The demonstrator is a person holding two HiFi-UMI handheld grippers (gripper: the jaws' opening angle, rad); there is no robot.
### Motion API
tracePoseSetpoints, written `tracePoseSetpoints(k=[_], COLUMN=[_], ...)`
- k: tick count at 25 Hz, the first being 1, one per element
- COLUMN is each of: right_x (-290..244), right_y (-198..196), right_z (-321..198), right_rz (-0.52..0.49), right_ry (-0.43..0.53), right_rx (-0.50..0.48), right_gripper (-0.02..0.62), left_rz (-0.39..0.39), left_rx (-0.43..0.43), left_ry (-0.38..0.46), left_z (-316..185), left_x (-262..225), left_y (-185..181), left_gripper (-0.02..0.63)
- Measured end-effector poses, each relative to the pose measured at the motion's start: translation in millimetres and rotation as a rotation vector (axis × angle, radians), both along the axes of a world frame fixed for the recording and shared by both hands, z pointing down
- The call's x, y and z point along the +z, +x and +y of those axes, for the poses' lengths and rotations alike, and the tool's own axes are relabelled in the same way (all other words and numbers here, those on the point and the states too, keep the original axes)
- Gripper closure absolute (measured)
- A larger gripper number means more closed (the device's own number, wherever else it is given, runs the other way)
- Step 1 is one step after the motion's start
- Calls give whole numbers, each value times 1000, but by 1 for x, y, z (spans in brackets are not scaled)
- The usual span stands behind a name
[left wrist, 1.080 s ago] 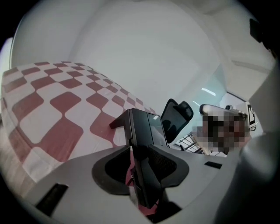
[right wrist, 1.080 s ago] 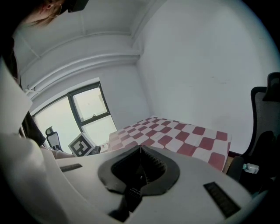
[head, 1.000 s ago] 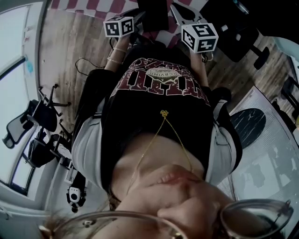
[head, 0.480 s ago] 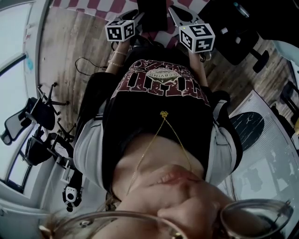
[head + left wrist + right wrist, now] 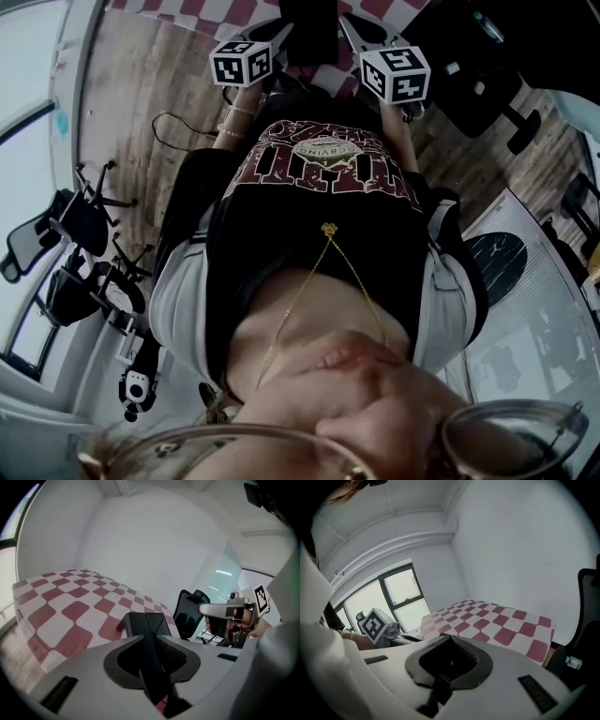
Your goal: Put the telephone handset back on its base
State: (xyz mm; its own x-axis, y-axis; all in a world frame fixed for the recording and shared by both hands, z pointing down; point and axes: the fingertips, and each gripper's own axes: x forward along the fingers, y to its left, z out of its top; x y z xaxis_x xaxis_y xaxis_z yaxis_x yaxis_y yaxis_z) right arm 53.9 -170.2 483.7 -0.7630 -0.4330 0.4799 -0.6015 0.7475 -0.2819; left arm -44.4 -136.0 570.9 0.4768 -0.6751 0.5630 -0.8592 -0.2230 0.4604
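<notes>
Black handset (image 5: 148,637) between just-closing left fingers (image 5: 79,677)

Free room: checked counter (image 5: 70,602), open to left and far side. Obstacles: black telephone (image 5: 145,623) at near right corner; office chair (image 5: 187,620) beyond counter, right; right tool (image 5: 206,610) beside chair.

Black T-shirt (image 5: 319,202) printed with dark red block lettering edged in white, a pale oval badge set over the letters. Thin gold chain (image 5: 329,228) with a small pendant at the chest. Open jacket (image 5: 178,291) over the shirt, black at the shoulders, light grey down the sleeves. Beaded bracelet (image 5: 230,131) on the left wrist. Round, clear-rimmed glasses (image 5: 511,436) with thin frames.
</notes>
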Motion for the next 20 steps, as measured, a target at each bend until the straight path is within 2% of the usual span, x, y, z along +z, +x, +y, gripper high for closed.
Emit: tracePoseSetpoints(k=[6,14,20], right_x=[1,-7,-11], right_y=[-3,-5,-6], right_z=[-1,0,0], right_rz=[-3,-11,-16], right_ry=[-5,6,17], right_rx=[-9,-14,-19], right_gripper=[574,574,574], left_rz=[4,-12,82], left_rx=[32,86,93], left_ry=[18,66,93], left_z=[-4,-10,-15], left_x=[-11,-33,-55], left_y=[8,22,34], left_gripper=[561,588,595])
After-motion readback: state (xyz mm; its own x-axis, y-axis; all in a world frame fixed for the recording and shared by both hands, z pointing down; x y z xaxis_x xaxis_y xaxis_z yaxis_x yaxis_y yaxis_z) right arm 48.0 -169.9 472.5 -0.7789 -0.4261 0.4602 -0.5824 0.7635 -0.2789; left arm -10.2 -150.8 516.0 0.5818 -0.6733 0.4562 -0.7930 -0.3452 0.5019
